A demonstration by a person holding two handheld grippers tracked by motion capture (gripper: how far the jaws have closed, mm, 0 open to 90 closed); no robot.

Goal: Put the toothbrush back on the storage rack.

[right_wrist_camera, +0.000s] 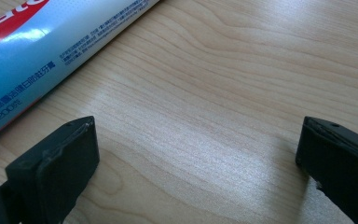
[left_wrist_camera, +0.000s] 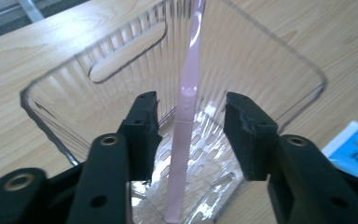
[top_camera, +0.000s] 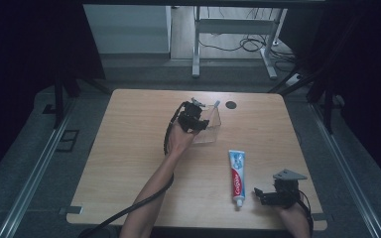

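Left gripper (left_wrist_camera: 189, 135) sits over the clear bin (left_wrist_camera: 51, 116), its fingers (left_wrist_camera: 142, 130) released and standing off the pink toothbrush (left_wrist_camera: 184, 140), which leans upright inside the bin with its foot on the slotted floor. The risk here: pull back crooked and a finger may clip the handle and tip it out. Across the bench (top_camera: 129, 163) lies the toothpaste tube (top_camera: 236, 176), with the right gripper (top_camera: 268, 194) just beside its cap, fingers (right_wrist_camera: 56, 158) spread wide and empty; a careless nudge could roll the tube

Your left gripper (top_camera: 194, 119) reaches to mid-tabletop on an outstretched forearm, jaws parted. Your right gripper (top_camera: 267, 194) lies near the tabletop's front right corner, jaws spread wide.
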